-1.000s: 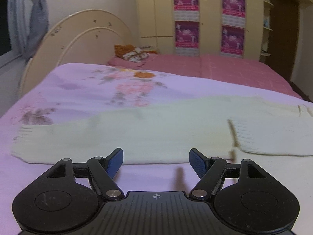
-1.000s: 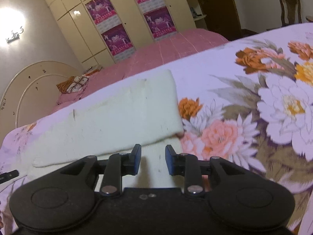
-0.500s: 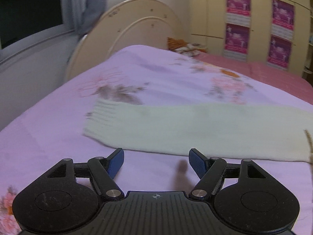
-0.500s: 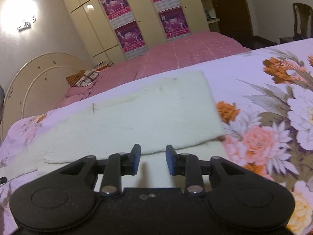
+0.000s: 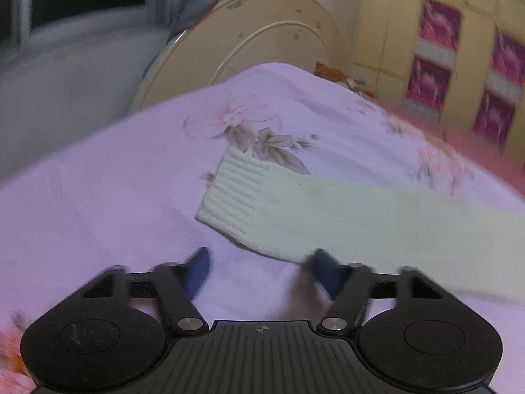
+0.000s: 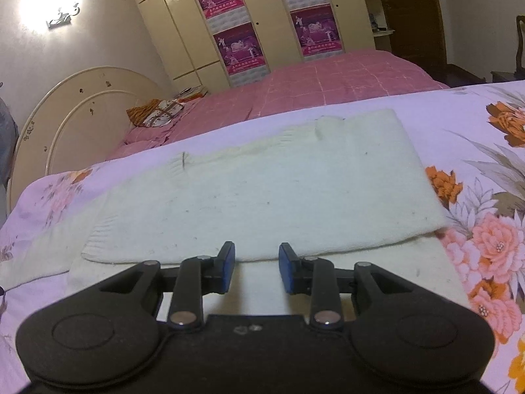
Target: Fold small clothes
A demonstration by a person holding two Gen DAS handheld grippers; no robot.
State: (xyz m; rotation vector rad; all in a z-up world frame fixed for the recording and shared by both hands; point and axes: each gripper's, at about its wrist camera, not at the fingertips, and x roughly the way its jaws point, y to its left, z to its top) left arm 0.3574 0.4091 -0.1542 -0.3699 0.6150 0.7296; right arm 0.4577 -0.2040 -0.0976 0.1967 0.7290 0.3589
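We see the sweater's ribbed cuff just ahead of our spread, empty left claw, the sleeve running off right, while the right claw hangs part-open and empty.

A home bedroom: a bed with a flowered lilac sheet fills the foreground, with a rounded cream headboard at 10 o'clock. A second bed under a pink checked cover lies at 12 o'clock, before cream wardrobes hung with magenta posters.

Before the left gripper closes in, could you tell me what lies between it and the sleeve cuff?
In the left wrist view, only bare floral bedsheet lies between the open left gripper and the ribbed sleeve cuff.
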